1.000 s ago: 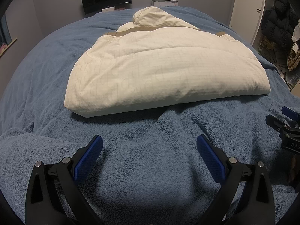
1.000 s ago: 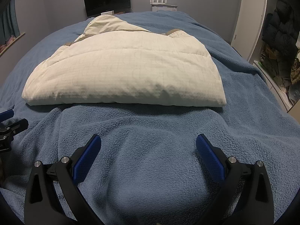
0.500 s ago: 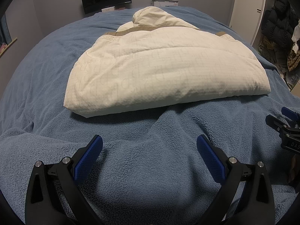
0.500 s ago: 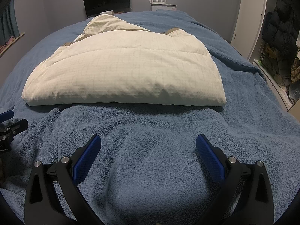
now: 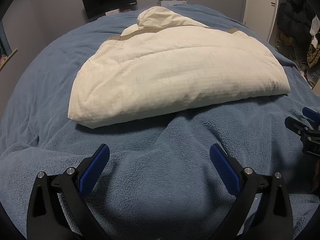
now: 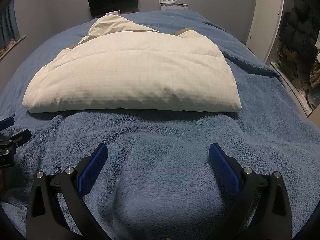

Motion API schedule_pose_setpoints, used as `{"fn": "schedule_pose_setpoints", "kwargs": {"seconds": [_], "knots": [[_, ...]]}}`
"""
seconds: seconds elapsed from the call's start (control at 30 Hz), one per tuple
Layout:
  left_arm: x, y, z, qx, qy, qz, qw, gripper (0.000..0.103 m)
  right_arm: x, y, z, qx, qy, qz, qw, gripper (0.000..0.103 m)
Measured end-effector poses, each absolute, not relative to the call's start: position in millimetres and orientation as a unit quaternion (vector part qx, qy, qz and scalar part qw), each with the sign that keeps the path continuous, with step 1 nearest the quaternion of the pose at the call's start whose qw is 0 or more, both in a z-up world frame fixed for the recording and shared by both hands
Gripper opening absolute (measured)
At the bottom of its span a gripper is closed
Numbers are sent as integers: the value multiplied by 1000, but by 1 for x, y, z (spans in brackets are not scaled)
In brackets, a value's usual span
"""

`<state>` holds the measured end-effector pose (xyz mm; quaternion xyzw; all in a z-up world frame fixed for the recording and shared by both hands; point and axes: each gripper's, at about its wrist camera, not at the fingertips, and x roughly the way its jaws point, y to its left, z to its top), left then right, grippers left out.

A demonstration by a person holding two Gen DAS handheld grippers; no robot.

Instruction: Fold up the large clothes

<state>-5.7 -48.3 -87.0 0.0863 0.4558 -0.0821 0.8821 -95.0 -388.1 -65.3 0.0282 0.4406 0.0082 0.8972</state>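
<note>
Blue fleece blanket (image 5: 160,180) covers the bed, and the folded cream jacket (image 5: 176,76) lies ahead of both my grippers, left (image 5: 159,160) and right (image 6: 158,159), jaws spread and empty. Puffy layers could spring open if I grab only the top.

A cream-white quilted jacket (image 5: 176,76) lies folded into a thick, puffy bundle across the middle of the left wrist frame, its faint grid-stitched fabric smooth on top and its near edge forming a rounded fold that runs from lower left to right. Its hood (image 5: 160,18) pokes up at the far end, toward the upper centre of the frame, with tan trim bands showing beside it. In the right wrist view the same bundle fills the upper middle, shifted toward the left, with the hood at upper left.
</note>
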Motion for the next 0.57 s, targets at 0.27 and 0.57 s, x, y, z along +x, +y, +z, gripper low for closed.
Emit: {"fn": "schedule_pose_setpoints", "kwargs": {"seconds": [0.27, 0.57], "knots": [[-5, -44, -86, 72, 459, -90, 881, 96, -94, -387, -65, 29, 442, 8, 897, 97], [1, -41, -89, 64, 474, -82, 874, 97, -93, -385, -67, 29, 447, 7, 894, 97]]}}
